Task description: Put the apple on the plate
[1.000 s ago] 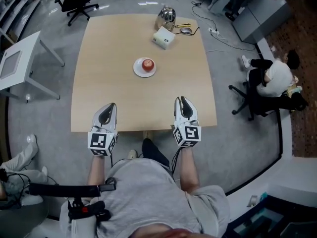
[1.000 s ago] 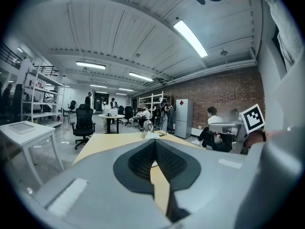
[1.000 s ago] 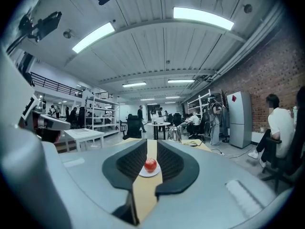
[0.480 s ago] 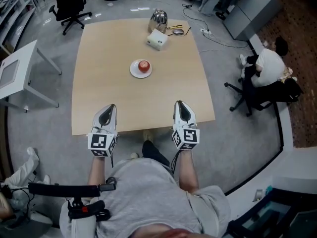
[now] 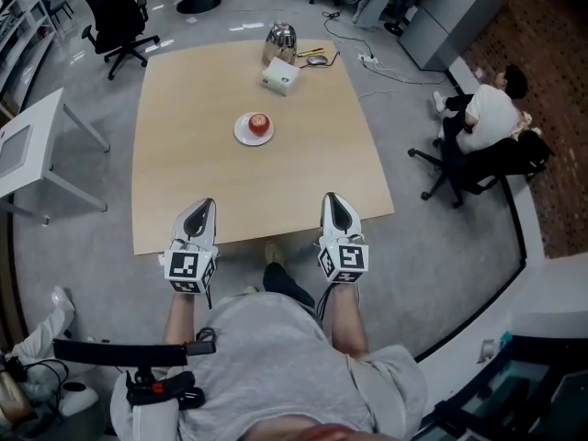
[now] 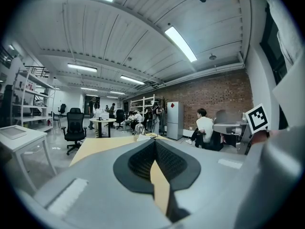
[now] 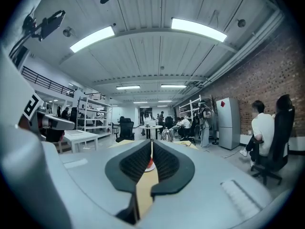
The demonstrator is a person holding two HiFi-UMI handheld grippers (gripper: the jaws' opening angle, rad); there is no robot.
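A red apple (image 5: 260, 123) rests on a small white plate (image 5: 241, 134) in the middle of the light wooden table (image 5: 276, 191). Both grippers hover at the table's near edge, well short of the plate. My left gripper (image 5: 198, 209) is shut and holds nothing; in its own view the jaws (image 6: 155, 146) meet at the tips. My right gripper (image 5: 336, 200) is also shut and holds nothing. Through the thin slit between its jaws (image 7: 151, 146), a sliver of the apple (image 7: 149, 164) shows far ahead.
At the far end of the table stand a white box (image 5: 279, 78), a shiny metal kettle (image 5: 280, 37) and a mouse (image 5: 317, 60). A white side table (image 5: 23, 145) is to the left, an office chair (image 5: 115, 12) beyond it. A person sits at the right (image 5: 487, 113).
Both grippers have drawn back from over the table toward its near edge, the right more than the left. The apple stays on the plate.
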